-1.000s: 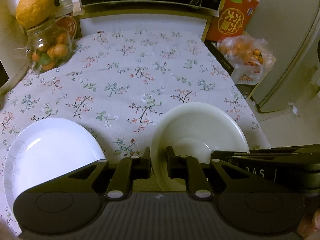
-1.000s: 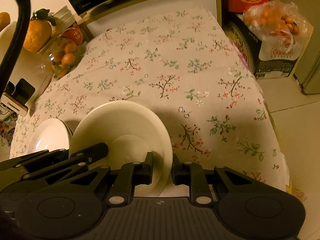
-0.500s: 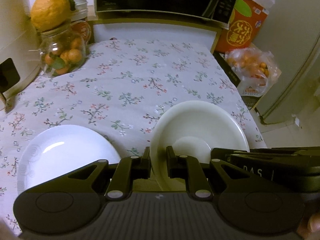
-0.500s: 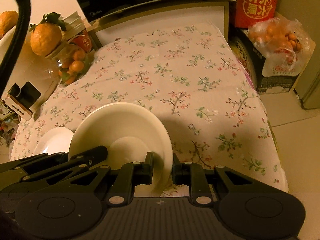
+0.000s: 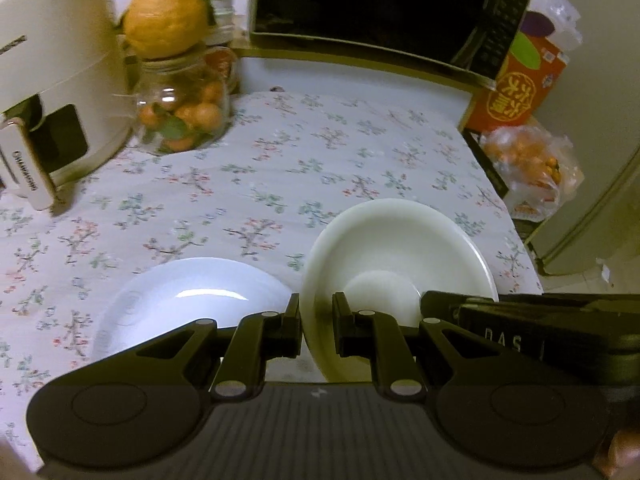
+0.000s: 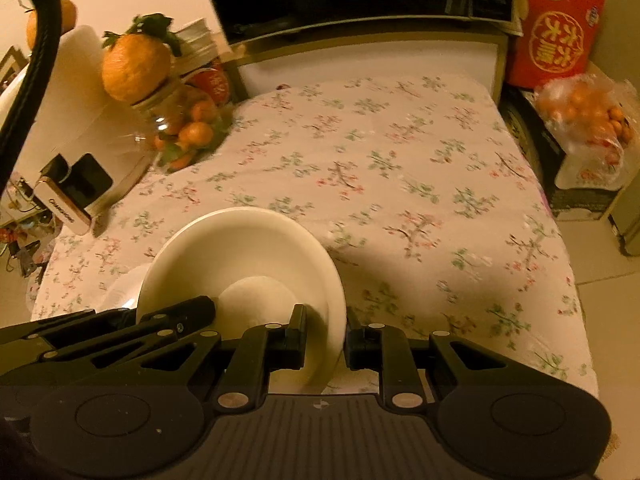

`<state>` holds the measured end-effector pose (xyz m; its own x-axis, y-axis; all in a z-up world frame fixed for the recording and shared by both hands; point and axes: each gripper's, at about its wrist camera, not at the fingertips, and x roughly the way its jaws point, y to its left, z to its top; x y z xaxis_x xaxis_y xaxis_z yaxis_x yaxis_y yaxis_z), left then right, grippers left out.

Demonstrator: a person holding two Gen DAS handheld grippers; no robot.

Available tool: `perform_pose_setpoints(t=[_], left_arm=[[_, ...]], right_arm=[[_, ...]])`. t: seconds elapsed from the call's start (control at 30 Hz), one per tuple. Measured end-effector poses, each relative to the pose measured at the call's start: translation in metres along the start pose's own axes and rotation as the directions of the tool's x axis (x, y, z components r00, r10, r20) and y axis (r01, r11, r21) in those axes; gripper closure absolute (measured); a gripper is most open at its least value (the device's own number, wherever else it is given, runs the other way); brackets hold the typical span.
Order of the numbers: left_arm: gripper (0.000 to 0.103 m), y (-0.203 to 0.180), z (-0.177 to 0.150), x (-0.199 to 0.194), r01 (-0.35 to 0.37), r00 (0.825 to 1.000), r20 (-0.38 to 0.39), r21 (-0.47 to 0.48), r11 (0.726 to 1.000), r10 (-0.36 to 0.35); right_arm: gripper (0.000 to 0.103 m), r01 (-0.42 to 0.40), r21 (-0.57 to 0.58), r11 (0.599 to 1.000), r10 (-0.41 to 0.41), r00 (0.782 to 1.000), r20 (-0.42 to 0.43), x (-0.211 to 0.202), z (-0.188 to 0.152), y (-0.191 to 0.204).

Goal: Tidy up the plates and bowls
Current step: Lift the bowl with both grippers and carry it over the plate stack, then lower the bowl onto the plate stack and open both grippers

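A cream plate (image 5: 400, 248) hangs tilted above the flowered tablecloth (image 5: 260, 168), held from both sides. My left gripper (image 5: 316, 320) is shut on its left rim. My right gripper (image 6: 326, 328) is shut on the right rim of the same cream plate (image 6: 240, 248). A white plate (image 5: 188, 300) lies flat on the cloth just to the left of the cream one, partly under its edge. In the right wrist view only a sliver of the white plate (image 6: 120, 292) shows behind the cream plate and the left gripper's black arms.
A white air fryer (image 5: 52, 80) and a glass jar of oranges (image 5: 180, 116) stand at the back left. A black microwave (image 5: 380, 8) fills the back. Past the table's right edge are a red box (image 5: 520, 92) and a bag of oranges (image 5: 528, 160).
Both grippers have carried the cream plate up and leftward, closer to the white plate. The air fryer has come into view at the left. Both grips have held.
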<state>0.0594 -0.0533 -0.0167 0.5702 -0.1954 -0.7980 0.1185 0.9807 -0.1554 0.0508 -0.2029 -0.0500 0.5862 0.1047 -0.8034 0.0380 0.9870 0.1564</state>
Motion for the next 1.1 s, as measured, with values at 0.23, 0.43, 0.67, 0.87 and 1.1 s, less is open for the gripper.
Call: perform_pose_setpoints(t=[0.23, 0.43, 0.67, 0.87, 1.1], left_arm=[[0.09, 0.04, -0.006, -0.01, -0.046, 0.999, -0.018, -0.064, 0.997, 0.045], [0.09, 0.069, -0.017, -0.013, -0.078, 0.996, -0.056, -0.118, 0.99, 0.072], [0.09, 0.086, -0.024, -0.013, -0.1, 0.992, -0.084, -0.135, 0.986, 0.09], [0.09, 0.088, -0.026, -0.009, -0.104, 0.99, -0.11, -0.133, 0.986, 0.089], [0.089, 0.091, -0.028, -0.005, -0.107, 0.988, -0.126, -0.139, 0.984, 0.089]], right_arm=[[0.085, -0.052, -0.064, 0.997, 0.051, 0.999, -0.016, 0.011, 0.008, 0.039], [0.085, -0.097, -0.127, 0.987, 0.088, 0.993, -0.078, 0.027, 0.0, 0.071], [0.085, -0.125, -0.157, 0.98, 0.105, 0.986, -0.126, 0.039, -0.006, 0.092], [0.085, -0.127, -0.154, 0.98, 0.101, 0.981, -0.165, 0.046, -0.011, 0.096], [0.085, -0.127, -0.142, 0.982, 0.099, 0.978, -0.186, 0.05, -0.011, 0.094]])
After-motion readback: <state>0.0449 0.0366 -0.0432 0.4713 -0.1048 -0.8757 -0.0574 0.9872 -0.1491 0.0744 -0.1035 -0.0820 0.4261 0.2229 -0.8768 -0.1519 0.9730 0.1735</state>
